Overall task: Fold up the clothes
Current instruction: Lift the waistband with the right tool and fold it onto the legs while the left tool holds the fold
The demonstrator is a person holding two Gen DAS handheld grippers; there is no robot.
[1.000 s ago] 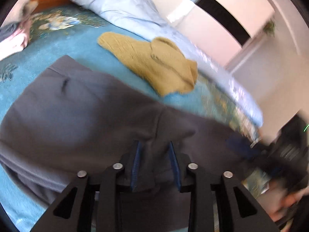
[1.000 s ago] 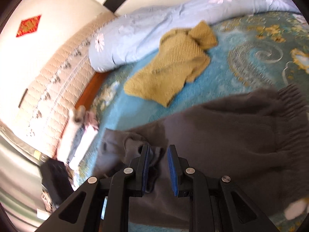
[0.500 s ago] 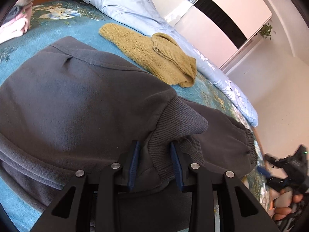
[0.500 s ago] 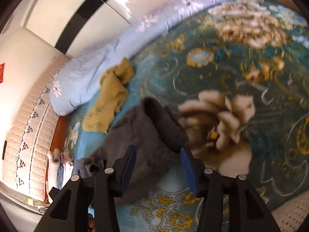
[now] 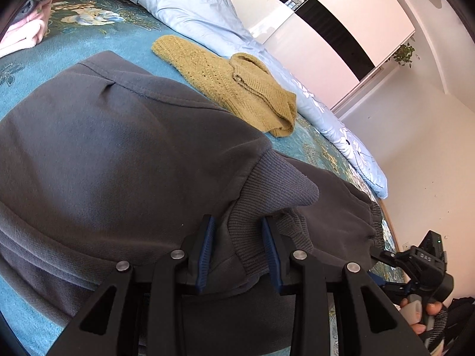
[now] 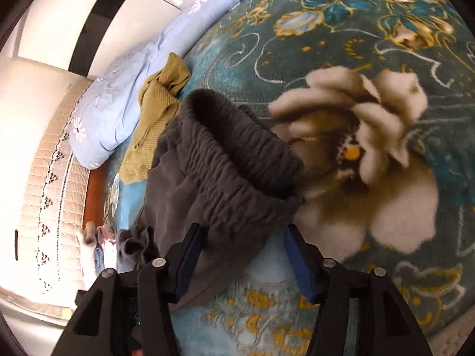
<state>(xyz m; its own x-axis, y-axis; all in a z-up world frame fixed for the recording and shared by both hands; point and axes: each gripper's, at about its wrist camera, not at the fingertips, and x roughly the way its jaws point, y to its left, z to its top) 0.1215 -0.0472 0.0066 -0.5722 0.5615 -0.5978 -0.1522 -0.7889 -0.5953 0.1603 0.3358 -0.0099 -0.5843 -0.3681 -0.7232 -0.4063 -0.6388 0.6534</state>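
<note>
Big teal floral bedspread [image 6: 371, 29], grey sweatpants [image 5: 118, 154] sprawled across it, mustard sweater [image 5: 231, 89] at 1 o'clock. Thick, floppy fleece, so I'd grab the ribbed edges. Left gripper [image 5: 237, 237] is clamped on a cuff [image 5: 267, 190]; right gripper [image 6: 240, 255] jaws are opening, with the waistband [image 6: 237, 160] lying loose between them.

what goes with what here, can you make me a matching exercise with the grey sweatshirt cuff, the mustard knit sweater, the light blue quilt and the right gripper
Things:
1. grey sweatshirt cuff
2. mustard knit sweater
3. light blue quilt
4. right gripper

States or places:
a. jaws opening, pads clear of the cloth
b. pinched between the left gripper pads
c. bunched along the far edge of the bed
d. lying loose on the teal blanket, beyond the grey garment

Pairs: 1-b, 2-d, 3-c, 4-a
</note>
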